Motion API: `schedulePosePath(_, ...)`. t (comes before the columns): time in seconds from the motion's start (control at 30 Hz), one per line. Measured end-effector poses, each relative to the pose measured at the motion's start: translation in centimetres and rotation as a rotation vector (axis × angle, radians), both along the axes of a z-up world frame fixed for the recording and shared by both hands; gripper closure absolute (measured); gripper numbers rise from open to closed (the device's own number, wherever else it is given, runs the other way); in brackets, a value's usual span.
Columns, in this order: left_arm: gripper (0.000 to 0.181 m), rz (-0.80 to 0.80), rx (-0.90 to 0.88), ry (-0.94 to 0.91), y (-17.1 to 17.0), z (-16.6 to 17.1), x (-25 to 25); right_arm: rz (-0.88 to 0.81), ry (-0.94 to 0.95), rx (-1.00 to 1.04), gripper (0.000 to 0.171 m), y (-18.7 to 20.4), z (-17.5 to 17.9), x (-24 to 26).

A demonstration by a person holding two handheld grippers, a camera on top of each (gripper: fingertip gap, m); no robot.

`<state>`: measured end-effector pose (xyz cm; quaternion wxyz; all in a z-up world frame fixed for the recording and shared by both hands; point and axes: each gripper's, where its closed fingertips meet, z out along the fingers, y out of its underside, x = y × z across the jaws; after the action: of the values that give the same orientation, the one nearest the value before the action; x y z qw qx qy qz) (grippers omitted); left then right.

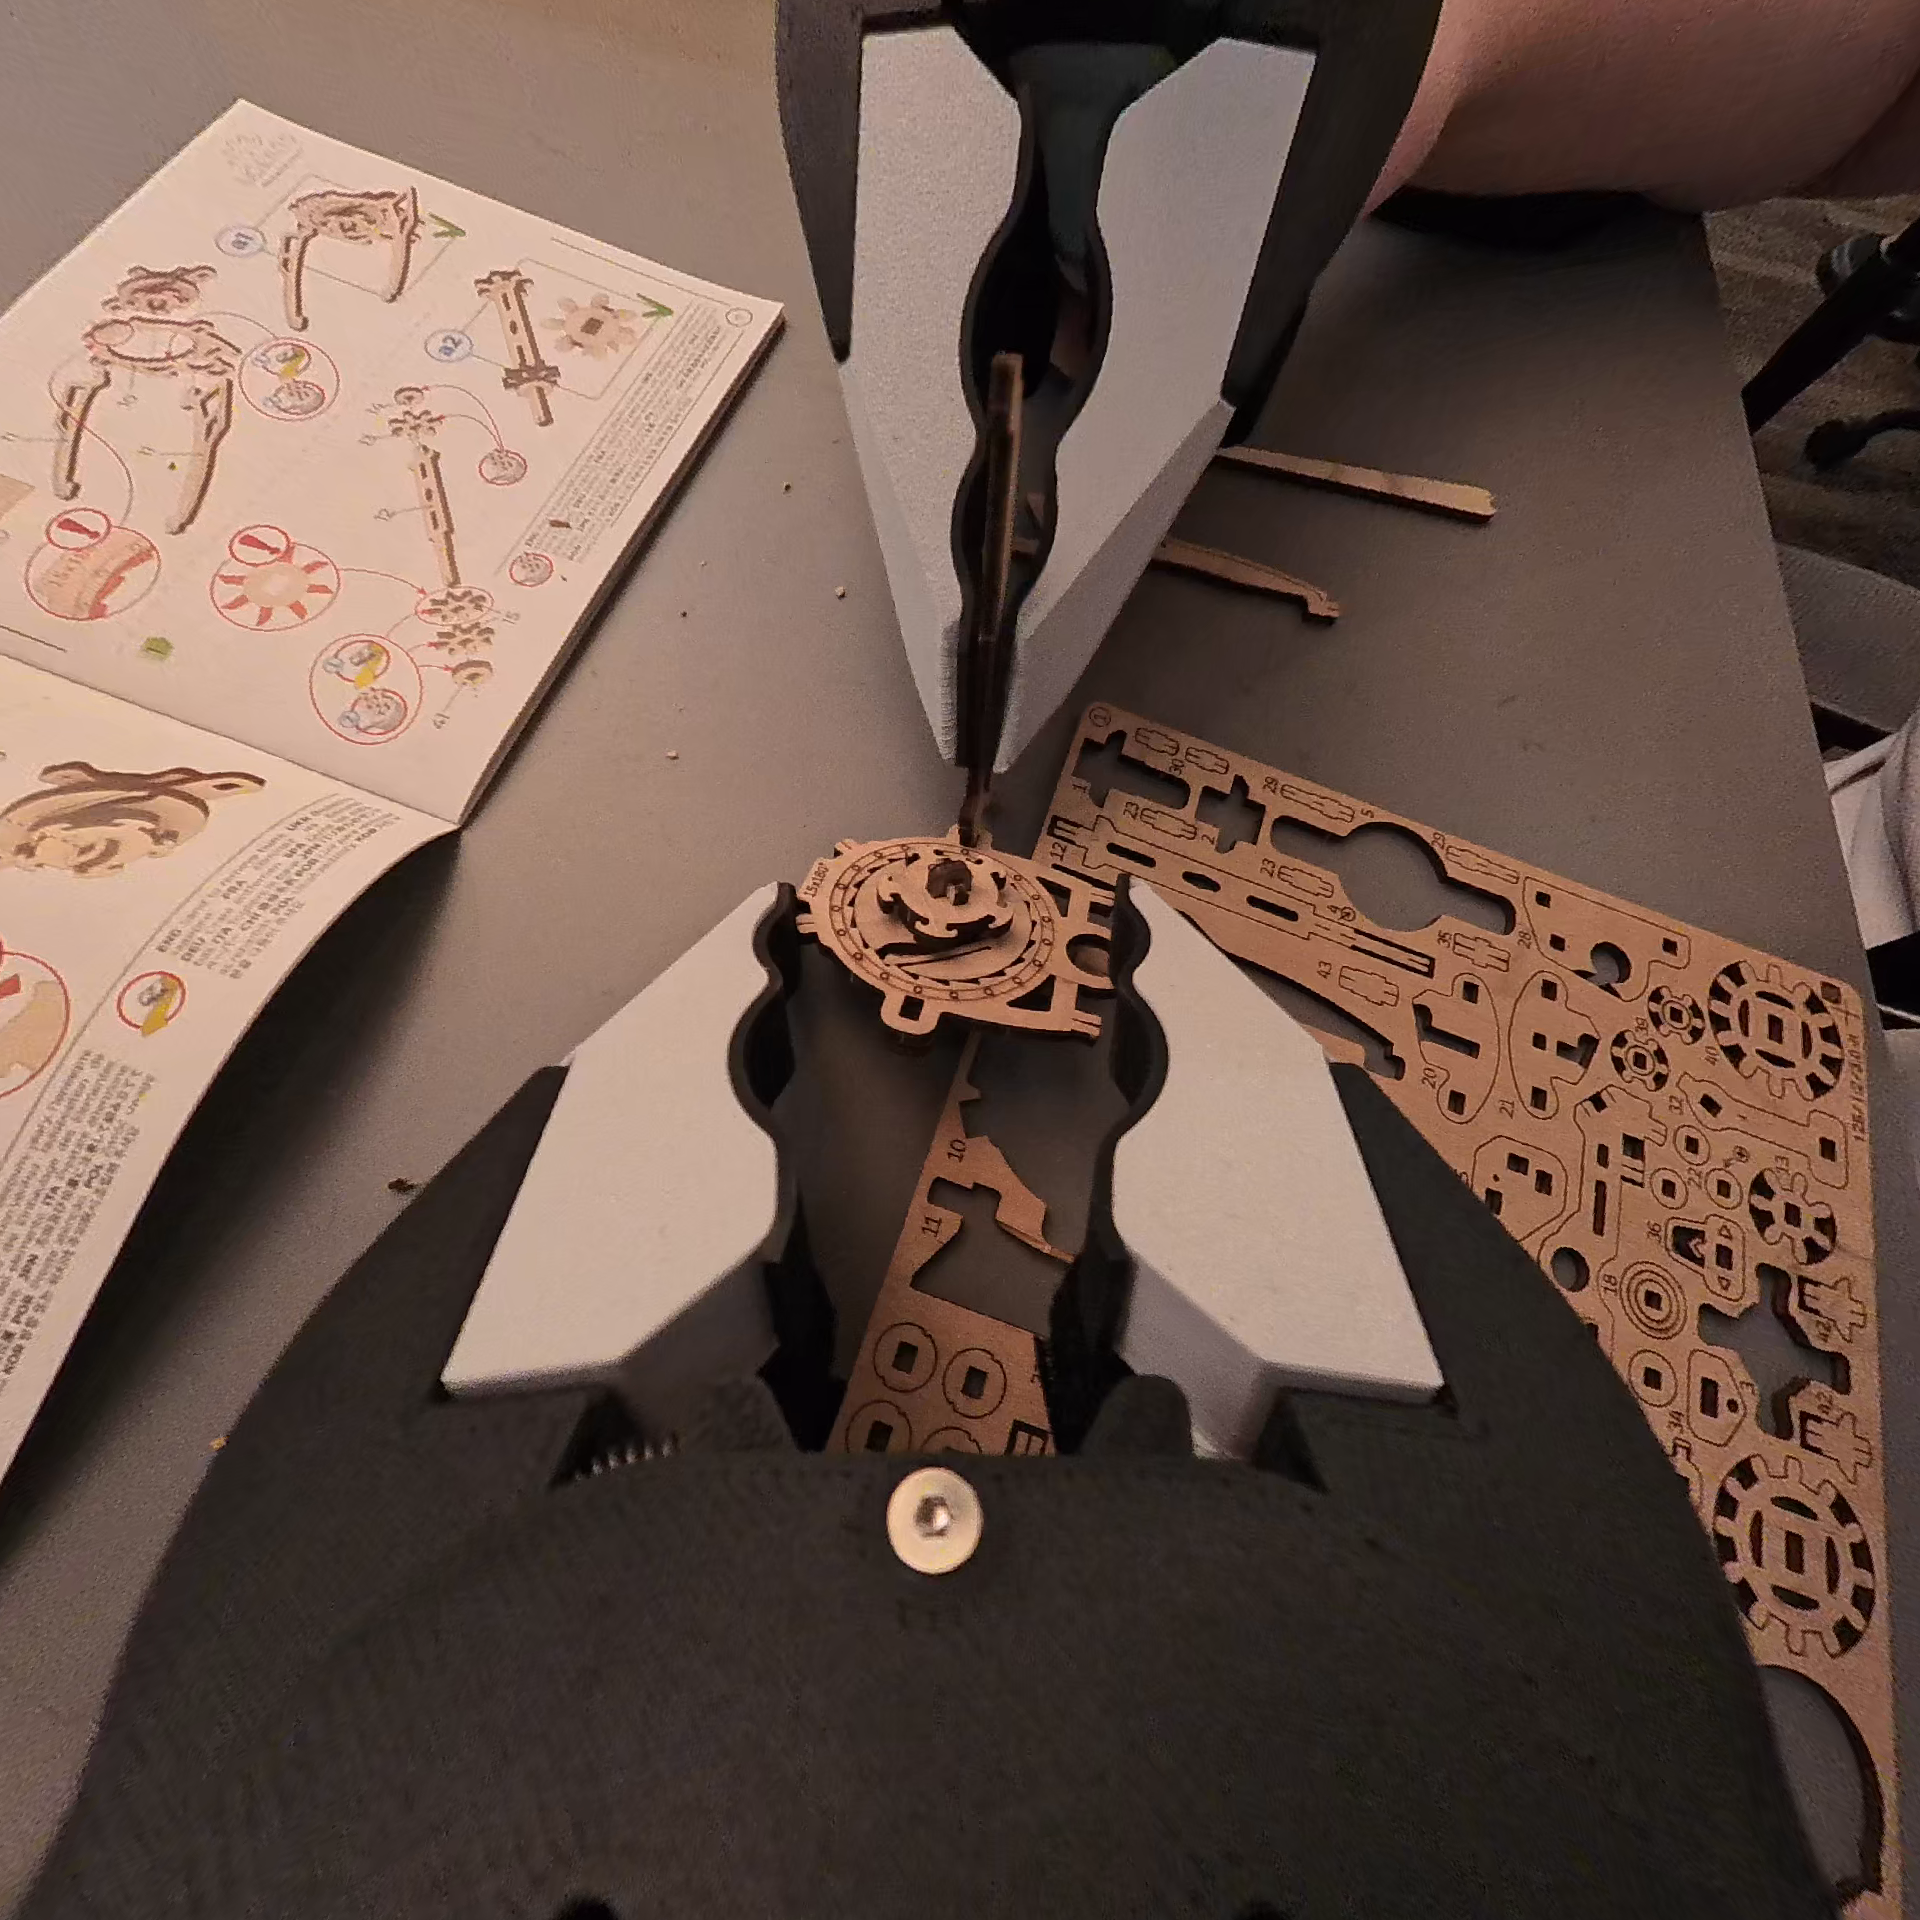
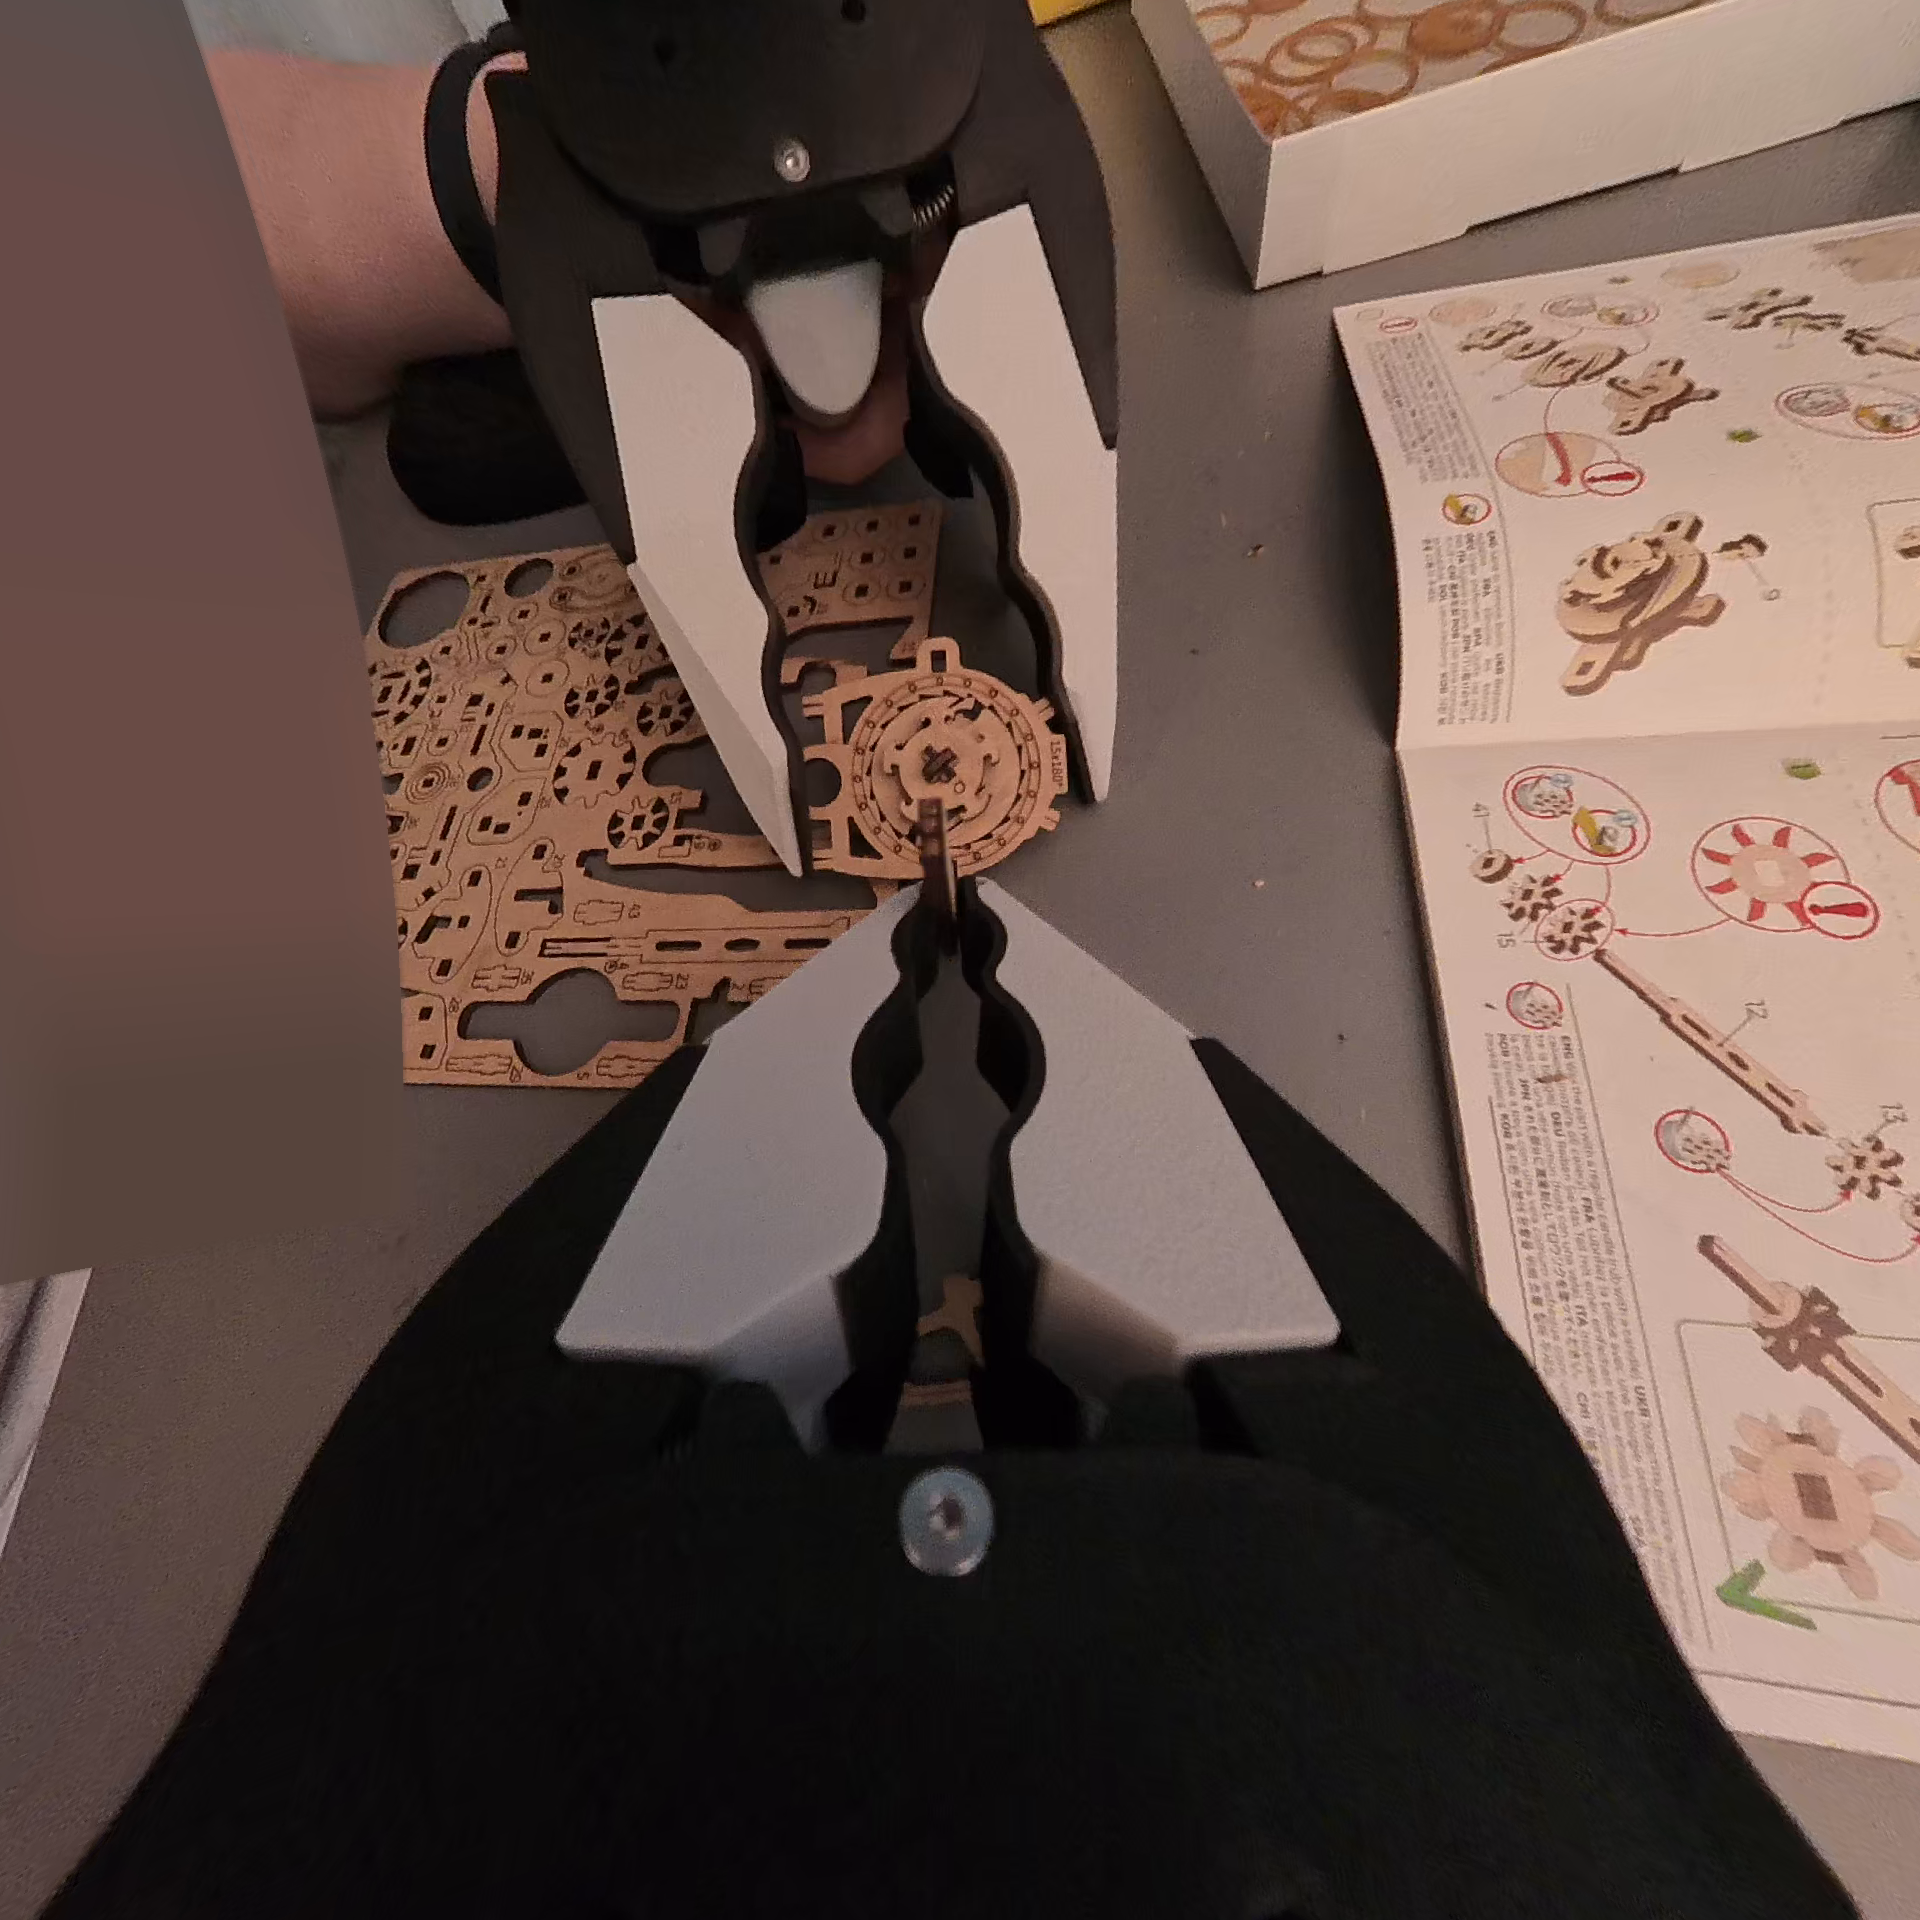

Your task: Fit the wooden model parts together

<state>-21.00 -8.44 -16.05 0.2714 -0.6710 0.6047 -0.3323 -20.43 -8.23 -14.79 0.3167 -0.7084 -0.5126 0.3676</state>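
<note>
A round wooden gear assembly (image 1: 925,961) on a flat frame sits between the fingertips of my left gripper (image 1: 954,914), which is shut on it by its edges, just above the table. My right gripper (image 2: 943,904) is shut on a thin wooden stick (image 2: 933,831) held edge-on. The stick's tip points at the cross-shaped hole in the middle of the assembly (image 2: 971,717) and lies just short of it. In the left wrist view the right gripper (image 1: 977,753) comes down from the top with the stick (image 1: 995,520), whose tip touches the assembly's far rim.
A punched-out wooden parts sheet (image 1: 1507,1091) lies under and to the right of my left gripper. An open instruction booklet (image 1: 312,520) lies at the left. Two loose wooden strips (image 1: 1371,494) lie behind. A white box (image 2: 1455,156) stands beyond the booklet (image 2: 1662,935). A person's arm (image 1: 1662,104) rests nearby. Only a small space, under 4 cm, lies between the two pairs of fingers.
</note>
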Motion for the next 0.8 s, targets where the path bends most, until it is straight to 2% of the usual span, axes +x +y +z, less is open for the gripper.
schedulePosePath(0.43, 0.122, -0.001, -0.012, -0.001, 0.0, 0.0, -0.1, 0.001, -0.148, -0.075, 0.168, 0.0, -0.2, -0.1)
schedulePosePath(0.5, 0.122, 0.010, -0.071, -0.008, -0.1, 0.3, -0.2, 0.001, -0.139, -0.057, 0.169, -0.1, -0.2, -0.4)
schedulePosePath(0.57, 0.120, 0.013, -0.210, -0.025, -0.7, 1.0, -0.4, 0.014, -0.140, -0.031, 0.169, -0.6, -0.1, -0.5)
schedulePosePath(0.67, 0.118, 0.020, -0.333, -0.113, -0.4, 2.6, -0.6, 0.026, -0.147, 0.151, 0.169, -0.6, 0.8, -0.6)
schedulePosePath(0.8, 0.115, 0.036, -0.373, -0.179, 0.5, 3.6, -0.7, 0.083, -0.167, 0.461, 0.169, -0.6, 1.9, -0.7)
